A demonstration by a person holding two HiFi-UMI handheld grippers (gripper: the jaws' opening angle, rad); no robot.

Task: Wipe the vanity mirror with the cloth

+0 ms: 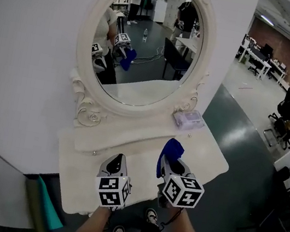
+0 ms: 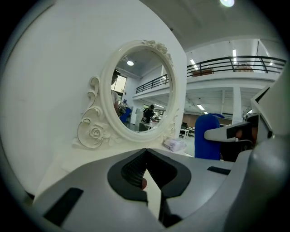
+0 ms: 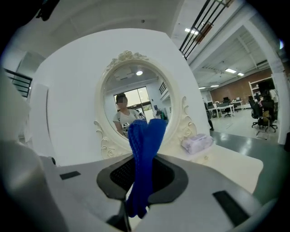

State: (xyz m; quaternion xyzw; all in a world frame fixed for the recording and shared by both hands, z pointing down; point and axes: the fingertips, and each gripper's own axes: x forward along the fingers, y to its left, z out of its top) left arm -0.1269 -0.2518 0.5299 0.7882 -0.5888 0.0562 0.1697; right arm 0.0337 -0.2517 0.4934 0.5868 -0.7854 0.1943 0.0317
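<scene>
The left gripper [image 2: 146, 152] has its jaws pressed together at the tips with nothing between them. Its own view shows only the cream tabletop [image 1: 207, 154] through the narrow slit behind the tips. In the head view it hangs over the front middle of the tabletop, its marker cube [image 1: 113, 191] facing the camera. Just to its right, the right gripper [image 3: 142, 159] is clamped on the blue cloth [image 3: 145, 145]. The cloth stands up out of the closed jaws as a folded bunch, and a shorter end hangs below them. Both grippers sit side by side, near each other but not touching, well short of the mirror.

At the far left of the head view, a teal panel [image 1: 47, 205] leans below the table's edge. The vanity mirror [image 1: 147, 41] stands at the back of the tabletop against a white wall, an oval glass in a carved cream frame with scrolls and a rose at its lower left. The cloth is apart from the glass, held in front of the mirror's lower right. The glass reflects both grippers and the cloth. To the right of the frame's base lies a small pale packet [image 1: 188, 118] on the tabletop. Further right, beyond the table, a dark floor runs to desks and office chairs [image 1: 286, 118].
</scene>
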